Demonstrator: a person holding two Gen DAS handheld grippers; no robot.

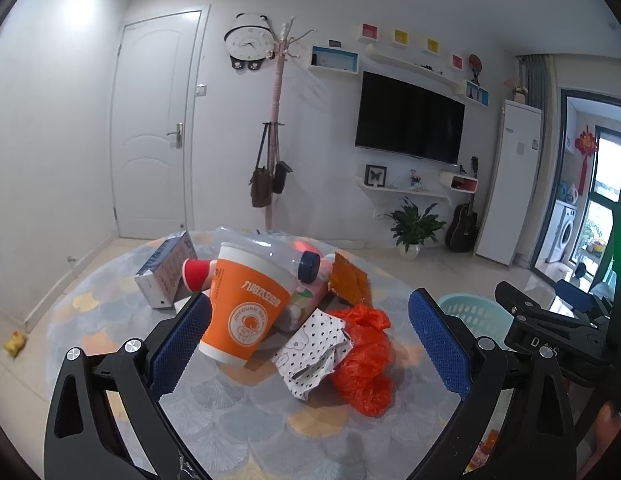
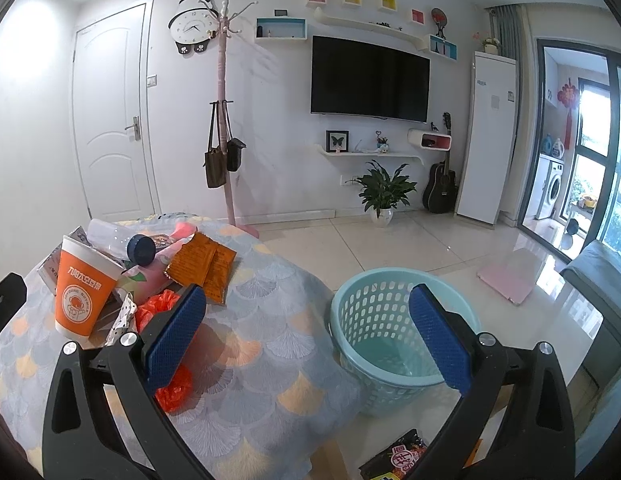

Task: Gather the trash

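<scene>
A pile of trash lies on a table with a fan-patterned cloth [image 1: 238, 412]: an orange paper cup [image 1: 246, 304], a clear bottle with a blue cap [image 1: 270, 254], a red plastic bag [image 1: 362, 360], a dotted crumpled paper [image 1: 310, 348], an orange foil wrapper [image 1: 350, 282], a white box [image 1: 166, 272] and a pink pack [image 1: 314, 296]. My left gripper [image 1: 310, 344] is open above the pile, with the cup by its left finger. My right gripper [image 2: 306, 336] is open and empty, between the table edge and a light blue basket [image 2: 390, 332] on the floor. The cup [image 2: 84, 292] and wrapper [image 2: 204, 264] also show in the right wrist view.
A snack packet [image 2: 398, 460] lies on the floor near the basket. A pink flat item [image 2: 510, 276] lies on the tiles further right. A sofa [image 2: 602, 280] stands at the right. A coat stand [image 2: 226, 120], plant [image 2: 382, 192] and guitar [image 2: 442, 184] line the far wall.
</scene>
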